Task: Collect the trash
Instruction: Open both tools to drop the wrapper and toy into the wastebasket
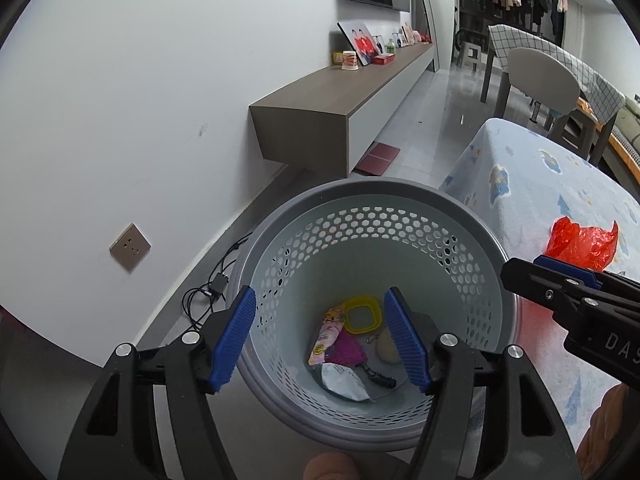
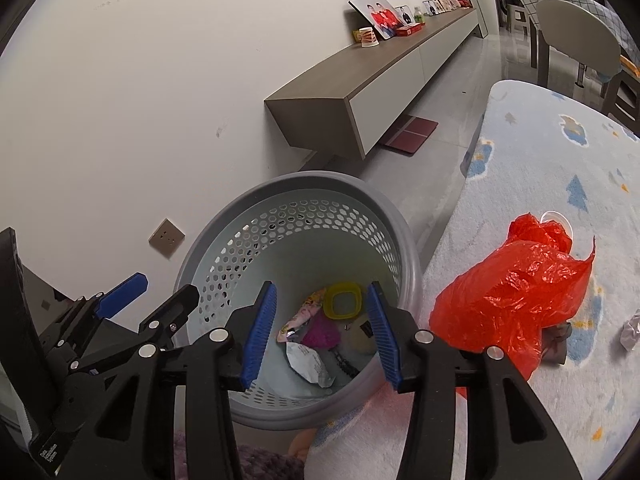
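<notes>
A grey perforated trash basket [image 1: 372, 196] stands on the floor by a table. It holds a yellow square lid [image 1: 361, 313], a pink wrapper [image 1: 330, 334], a white packet [image 1: 345, 382] and other bits. My left gripper [image 1: 324, 340] is open and empty above the basket. My right gripper [image 2: 320, 332] is open and empty over the basket [image 2: 296, 184], and it also shows in the left wrist view [image 1: 560, 276]. A crumpled red plastic bag [image 2: 508, 300] lies on the table to the right; it shows in the left wrist view too [image 1: 582, 242]. A crumpled white paper [image 2: 632, 334] lies near the right edge.
The table has a light blue patterned cloth [image 2: 552, 152]. A long wall shelf [image 2: 360, 88] carries photos and a cup. A wall socket [image 1: 130, 247] and cables [image 1: 208, 292] are left of the basket. Chairs [image 1: 540, 80] stand at the back right.
</notes>
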Demonstrator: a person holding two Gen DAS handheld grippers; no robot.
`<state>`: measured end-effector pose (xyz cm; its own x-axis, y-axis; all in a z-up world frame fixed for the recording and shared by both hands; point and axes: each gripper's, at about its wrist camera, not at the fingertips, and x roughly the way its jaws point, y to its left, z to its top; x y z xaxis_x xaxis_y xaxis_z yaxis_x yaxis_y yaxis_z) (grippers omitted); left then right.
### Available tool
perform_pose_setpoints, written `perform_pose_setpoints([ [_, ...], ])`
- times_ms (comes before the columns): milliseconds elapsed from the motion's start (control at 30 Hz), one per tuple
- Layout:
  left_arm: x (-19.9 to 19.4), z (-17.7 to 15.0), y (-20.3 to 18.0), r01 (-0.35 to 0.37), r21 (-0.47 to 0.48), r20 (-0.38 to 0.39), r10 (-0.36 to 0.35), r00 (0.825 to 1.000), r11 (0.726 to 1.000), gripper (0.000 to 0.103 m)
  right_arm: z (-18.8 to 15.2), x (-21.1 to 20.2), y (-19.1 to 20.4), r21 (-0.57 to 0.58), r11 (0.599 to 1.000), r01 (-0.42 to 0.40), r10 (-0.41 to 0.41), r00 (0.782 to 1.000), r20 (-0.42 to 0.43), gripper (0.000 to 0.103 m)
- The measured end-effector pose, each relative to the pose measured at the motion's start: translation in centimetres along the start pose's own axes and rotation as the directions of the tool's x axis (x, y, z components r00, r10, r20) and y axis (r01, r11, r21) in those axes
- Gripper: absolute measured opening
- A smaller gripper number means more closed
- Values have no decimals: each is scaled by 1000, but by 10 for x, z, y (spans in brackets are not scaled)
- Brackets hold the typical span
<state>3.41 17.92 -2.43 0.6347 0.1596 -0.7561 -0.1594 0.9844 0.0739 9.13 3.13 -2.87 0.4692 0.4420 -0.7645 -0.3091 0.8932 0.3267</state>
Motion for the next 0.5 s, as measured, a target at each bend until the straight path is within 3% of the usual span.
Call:
perform_pose_setpoints([
  [500, -2, 0, 2, -8, -4, 12, 8, 1000, 1000, 72, -5, -7, -3, 6, 1000, 14, -14, 1000, 5, 45],
])
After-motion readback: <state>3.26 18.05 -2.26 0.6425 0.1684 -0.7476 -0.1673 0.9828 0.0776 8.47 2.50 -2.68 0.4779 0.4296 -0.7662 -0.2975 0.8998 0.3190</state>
